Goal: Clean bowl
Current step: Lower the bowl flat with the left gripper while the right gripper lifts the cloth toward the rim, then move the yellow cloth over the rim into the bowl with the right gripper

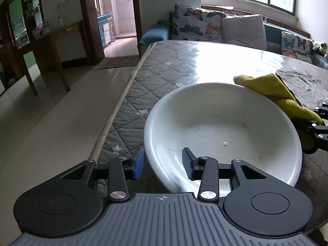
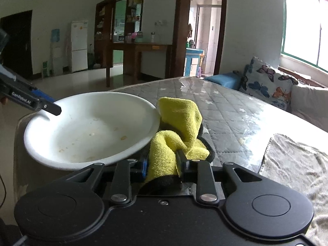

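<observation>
A white bowl with small food specks inside stands near the table's corner. My left gripper straddles its near rim, one blue pad outside against the wall and the other finger inside, shut on the rim. The right wrist view shows the same bowl with the left gripper at its far left rim. My right gripper is shut on a bunched yellow cloth, which rests against the bowl's right rim. From the left wrist view the yellow cloth and right gripper are at the right edge.
The table has a grey quilted cover under glossy film; its edge drops to the floor on the left. A crumpled grey cloth lies on the right. A sofa with butterfly cushions runs behind the table.
</observation>
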The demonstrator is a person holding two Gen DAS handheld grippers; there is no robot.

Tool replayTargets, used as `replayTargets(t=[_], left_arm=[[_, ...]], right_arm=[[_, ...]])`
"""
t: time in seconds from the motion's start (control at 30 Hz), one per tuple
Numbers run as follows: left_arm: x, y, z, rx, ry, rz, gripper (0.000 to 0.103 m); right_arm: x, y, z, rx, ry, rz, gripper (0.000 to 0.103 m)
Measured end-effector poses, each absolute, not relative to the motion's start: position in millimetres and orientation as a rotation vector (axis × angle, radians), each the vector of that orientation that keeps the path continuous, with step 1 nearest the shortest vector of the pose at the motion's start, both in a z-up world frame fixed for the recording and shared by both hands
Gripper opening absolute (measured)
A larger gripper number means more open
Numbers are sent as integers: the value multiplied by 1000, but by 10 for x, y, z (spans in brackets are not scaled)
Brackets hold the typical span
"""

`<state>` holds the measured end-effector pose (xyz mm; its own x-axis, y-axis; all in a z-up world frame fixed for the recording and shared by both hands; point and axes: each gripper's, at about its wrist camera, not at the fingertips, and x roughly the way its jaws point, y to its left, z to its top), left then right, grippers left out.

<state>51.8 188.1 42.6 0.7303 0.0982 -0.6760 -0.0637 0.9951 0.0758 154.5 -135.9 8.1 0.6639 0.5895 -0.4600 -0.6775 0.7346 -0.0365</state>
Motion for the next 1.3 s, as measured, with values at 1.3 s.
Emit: replayTargets(t=[1.3], left_arm=[[904, 1543, 226, -47, 791, -58, 25]], right_arm=[[1451, -1710, 240, -83, 398, 494, 15]])
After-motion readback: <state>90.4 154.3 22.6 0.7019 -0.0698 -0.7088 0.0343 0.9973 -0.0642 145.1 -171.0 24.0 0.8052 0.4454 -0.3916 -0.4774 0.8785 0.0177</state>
